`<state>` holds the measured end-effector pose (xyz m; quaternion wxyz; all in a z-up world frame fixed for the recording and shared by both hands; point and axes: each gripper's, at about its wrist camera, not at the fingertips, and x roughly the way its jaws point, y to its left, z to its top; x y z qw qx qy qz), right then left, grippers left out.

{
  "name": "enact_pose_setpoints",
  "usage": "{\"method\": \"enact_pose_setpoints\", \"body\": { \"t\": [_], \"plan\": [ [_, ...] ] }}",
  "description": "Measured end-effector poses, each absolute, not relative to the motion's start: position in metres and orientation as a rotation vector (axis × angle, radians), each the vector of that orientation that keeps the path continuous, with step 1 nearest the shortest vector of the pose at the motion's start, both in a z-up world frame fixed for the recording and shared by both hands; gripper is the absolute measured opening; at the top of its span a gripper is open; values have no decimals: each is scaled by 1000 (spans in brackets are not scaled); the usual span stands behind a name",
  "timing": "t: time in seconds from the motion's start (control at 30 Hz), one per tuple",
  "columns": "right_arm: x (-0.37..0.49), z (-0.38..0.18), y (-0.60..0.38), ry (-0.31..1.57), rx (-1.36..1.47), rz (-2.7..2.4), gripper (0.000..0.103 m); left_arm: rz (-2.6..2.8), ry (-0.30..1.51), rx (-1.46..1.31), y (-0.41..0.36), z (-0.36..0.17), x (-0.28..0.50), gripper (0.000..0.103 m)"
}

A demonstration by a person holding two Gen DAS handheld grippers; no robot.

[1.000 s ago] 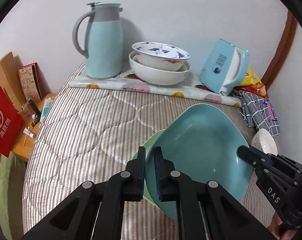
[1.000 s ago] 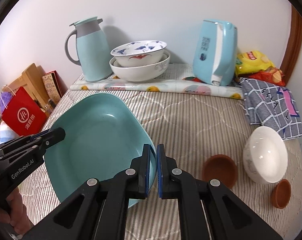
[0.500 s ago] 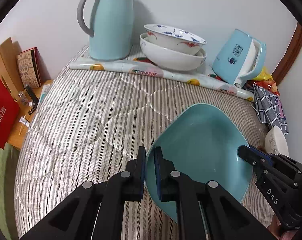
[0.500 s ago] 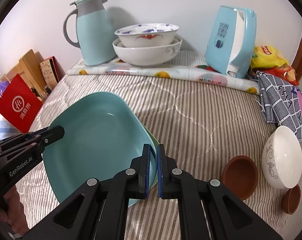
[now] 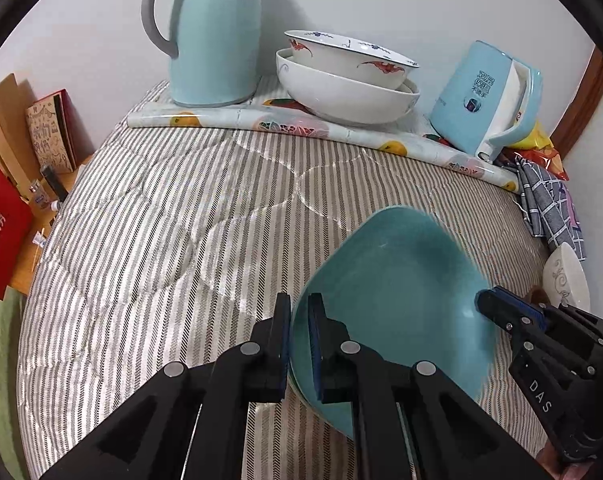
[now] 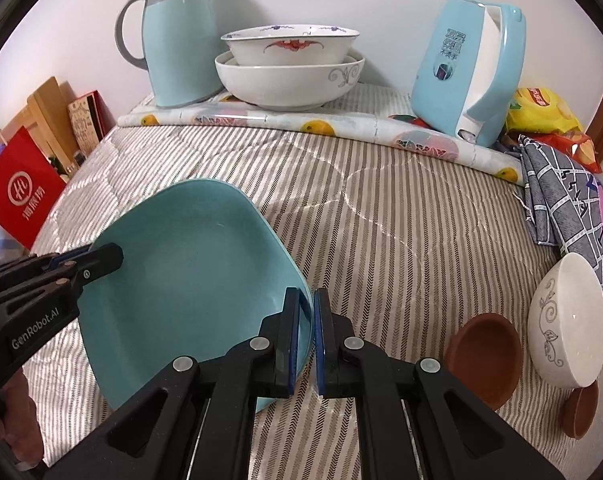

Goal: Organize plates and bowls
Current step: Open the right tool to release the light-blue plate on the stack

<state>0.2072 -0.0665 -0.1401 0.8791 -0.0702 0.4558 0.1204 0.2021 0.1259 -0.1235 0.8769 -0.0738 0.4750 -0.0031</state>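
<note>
Left gripper (image 5: 299,344): clamped on the left rim of the teal plate (image 5: 401,292), one finger inside the rim, one outside. Right gripper (image 6: 307,344): closed on the opposite rim of the same teal plate (image 6: 189,276), fingers nearly together with only the rim edge between them. Also visible from the opposite cameras: right gripper (image 5: 497,304) at the plate's right edge, left gripper (image 6: 101,258) at its left edge.

Plate position: low over the striped quilt (image 5: 173,216), held between both grippers; contact with the quilt cannot be told. Shape: rounded square, shallow, nothing inside. Orientation: cavity facing up, one corner pointing away toward the back wall, tilted slightly. Long axis: along the near-to-far diagonal. Thin paler green edge showing beneath the rim near the left fingers; whether a second plate, cannot be told.

Other containers:
- Two white bowls nested at the back on the fruit-print cloth (image 6: 341,126): patterned bowl (image 6: 291,50) seated in the larger white bowl (image 6: 287,82). Interiors hidden in these views.
- Small white bowl (image 6: 567,320) tipped on its side at the right, mouth facing right.
- Brown bowl (image 6: 485,356) just beside it, also tipped; a second brown cup (image 6: 581,410) nearer the edge.
- Teal thermos jug (image 6: 177,38) upright, left of the nested bowls; blue kettle (image 6: 469,60) leaning, right of them.
</note>
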Motion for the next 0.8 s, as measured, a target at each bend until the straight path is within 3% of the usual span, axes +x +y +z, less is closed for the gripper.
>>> {"method": "enact_pose_setpoints", "body": {
  "t": [0.23,0.3,0.33,0.4,0.47,0.8],
  "plan": [
    [208,-141,-69,956,-158,253,7,-1,1021,-141,127,-128,203,11],
    [206,-140,-72,955,-150,254,8,5,1034,-148,128,-128,203,19],
    [205,-138,-74,953,-140,255,10,11,1033,-146,129,-127,202,28],
    [202,-133,-79,947,-124,262,19,26,1005,-140,130,-120,198,36],
    [197,-127,-85,926,-109,263,32,30,987,-137,129,-113,194,37],
    [167,-91,-134,831,-42,207,45,13,916,-94,98,-74,173,37]
  ]
}}
